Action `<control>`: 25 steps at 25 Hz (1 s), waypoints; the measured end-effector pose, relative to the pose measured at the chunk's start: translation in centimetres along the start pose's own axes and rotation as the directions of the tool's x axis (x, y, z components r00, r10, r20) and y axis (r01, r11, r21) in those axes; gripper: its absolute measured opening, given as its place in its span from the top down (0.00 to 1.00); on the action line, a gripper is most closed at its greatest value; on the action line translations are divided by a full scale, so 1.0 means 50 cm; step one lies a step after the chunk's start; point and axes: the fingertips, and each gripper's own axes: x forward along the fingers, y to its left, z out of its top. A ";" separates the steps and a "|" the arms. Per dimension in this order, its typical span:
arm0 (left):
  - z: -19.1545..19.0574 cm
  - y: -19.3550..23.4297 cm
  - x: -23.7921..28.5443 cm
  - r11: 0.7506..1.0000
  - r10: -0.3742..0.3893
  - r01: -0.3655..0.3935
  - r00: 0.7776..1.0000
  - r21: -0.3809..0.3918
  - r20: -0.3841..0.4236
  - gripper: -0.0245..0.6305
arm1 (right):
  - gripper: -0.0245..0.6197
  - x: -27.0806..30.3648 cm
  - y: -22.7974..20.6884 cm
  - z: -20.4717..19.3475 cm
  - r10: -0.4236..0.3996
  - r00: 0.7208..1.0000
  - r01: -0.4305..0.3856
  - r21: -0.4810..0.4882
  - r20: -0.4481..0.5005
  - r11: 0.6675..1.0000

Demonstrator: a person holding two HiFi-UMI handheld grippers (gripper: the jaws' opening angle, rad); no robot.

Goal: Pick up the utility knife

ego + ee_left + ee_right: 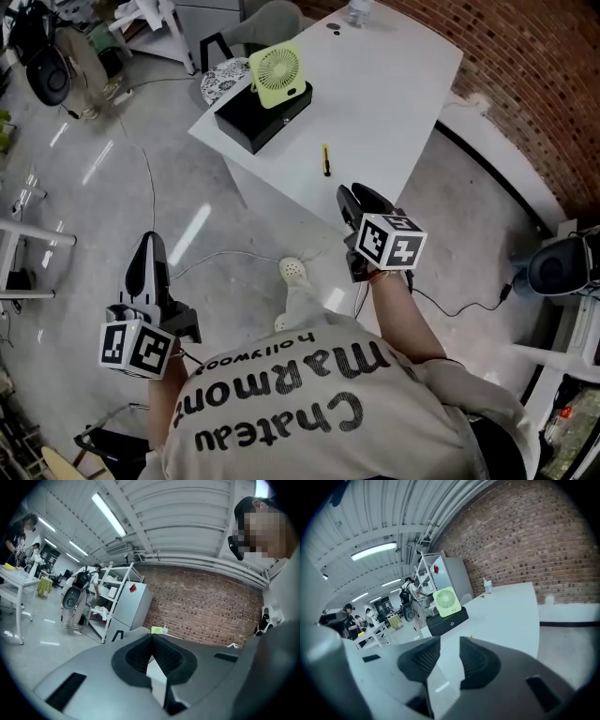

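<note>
The slim yellow-and-black utility knife (325,159) is seen lying on the white table (394,84), far from both tools. In the right gripper view it is reduced to a speck. The right gripper (361,195) is spread and empty, and the left gripper (150,240) is pressed together on nothing.

utility knife (325,159) | yellow-black, slim | flat on white table (398,89)

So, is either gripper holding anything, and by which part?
Nothing is held. The right gripper is open and empty, the left gripper shut on nothing; the utility knife lies on the table.
</note>
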 end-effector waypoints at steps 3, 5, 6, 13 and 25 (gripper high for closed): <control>0.008 0.026 0.044 1.000 0.027 -0.027 1.000 -0.003 -0.002 0.96 | 0.76 0.064 -0.016 0.013 0.004 1.000 -0.003 0.009 -0.030 1.000; 0.012 0.038 0.073 0.999 0.040 -0.040 0.999 -0.003 -0.005 0.96 | 0.75 0.105 -0.028 0.018 0.004 0.999 -0.004 0.009 -0.052 1.000; 0.012 0.043 0.087 0.999 0.047 -0.047 0.999 -0.004 -0.008 0.96 | 0.75 0.124 -0.035 0.021 0.003 0.998 -0.003 0.008 -0.064 1.000; -0.002 0.087 0.161 0.994 0.106 -0.107 0.993 -0.027 -0.043 0.96 | 0.74 0.236 -0.081 -0.011 -0.015 0.984 0.016 0.007 -0.176 1.000; -0.001 0.116 0.209 0.989 0.145 -0.146 0.988 -0.028 -0.048 0.96 | 0.71 0.322 -0.127 -0.068 -0.076 0.939 0.065 -0.044 -0.335 0.997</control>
